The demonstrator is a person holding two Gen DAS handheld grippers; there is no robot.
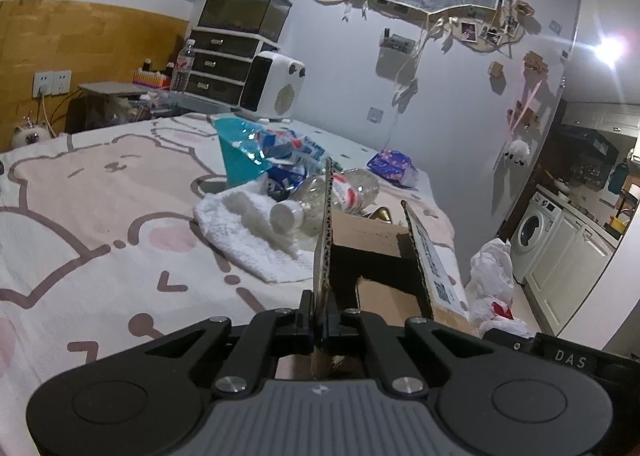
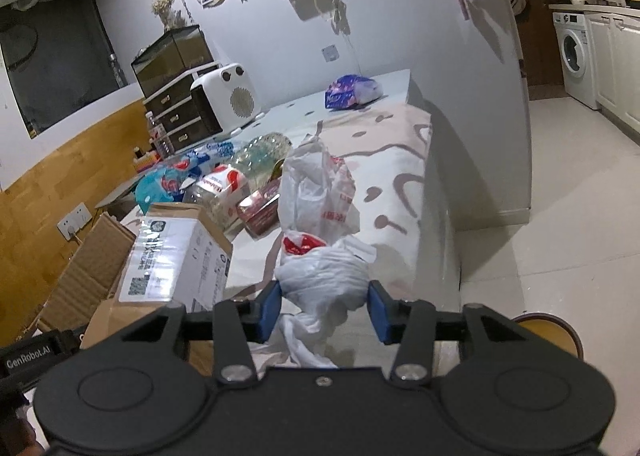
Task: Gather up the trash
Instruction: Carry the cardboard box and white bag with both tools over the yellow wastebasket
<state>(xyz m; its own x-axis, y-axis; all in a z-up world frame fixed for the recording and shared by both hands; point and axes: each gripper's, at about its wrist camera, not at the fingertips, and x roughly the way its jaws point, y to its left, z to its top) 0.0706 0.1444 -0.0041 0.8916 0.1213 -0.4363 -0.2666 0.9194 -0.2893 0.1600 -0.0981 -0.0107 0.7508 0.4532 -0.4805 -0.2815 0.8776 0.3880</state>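
left gripper [image 1: 320, 320] clenched on a flap of the cardboard box [image 1: 384, 256]. right gripper [image 2: 324, 306] released, fingers either side of a white plastic bag [image 2: 324, 276] on the bed [image 2: 392, 160].

- The box [image 1: 376, 252] sits on the table [image 1: 100, 216], near its front edge.
- The left tool [image 1: 320, 320] pinches a flap of the box.
- A towel [image 1: 244, 232] lies left of the box.
- A bottle [image 1: 320, 200] lies on the towel, behind the box.
- The bag [image 2: 324, 276] lies right of the box, between the right tool's [image 2: 325, 306] fingers.
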